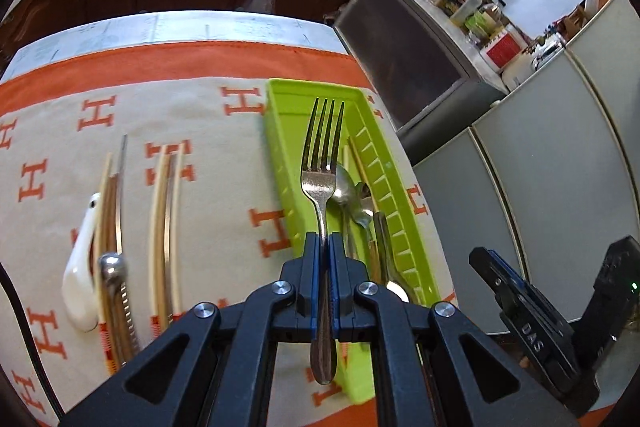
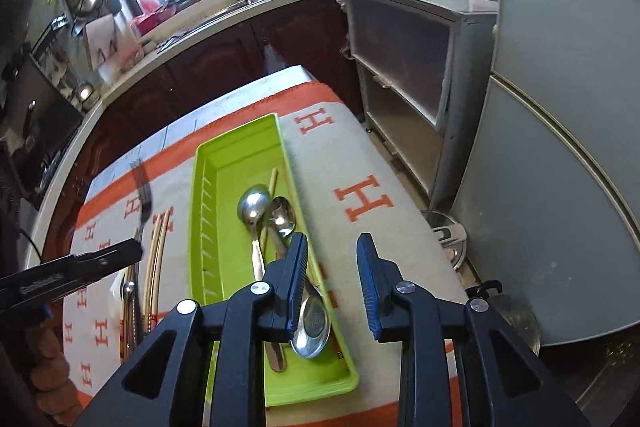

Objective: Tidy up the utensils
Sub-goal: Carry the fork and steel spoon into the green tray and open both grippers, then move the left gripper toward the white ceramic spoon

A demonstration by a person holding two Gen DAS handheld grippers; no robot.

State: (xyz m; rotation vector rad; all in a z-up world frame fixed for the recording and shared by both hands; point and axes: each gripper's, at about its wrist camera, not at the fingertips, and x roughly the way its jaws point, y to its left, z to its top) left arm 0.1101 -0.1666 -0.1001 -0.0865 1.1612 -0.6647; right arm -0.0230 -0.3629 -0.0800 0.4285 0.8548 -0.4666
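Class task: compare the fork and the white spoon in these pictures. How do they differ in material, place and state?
The fork is shiny metal with tines; the white spoon looks ceramic and smooth. The fork is clamped in the left gripper, held over the green tray; the white spoon lies free on the patterned cloth, beside chopsticks. Both are eating utensils not yet in the tray.

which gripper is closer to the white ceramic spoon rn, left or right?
Left. The left gripper, shut on the fork, hangs between the white ceramic spoon and the green tray. The right gripper, open, sits over the tray's far side.
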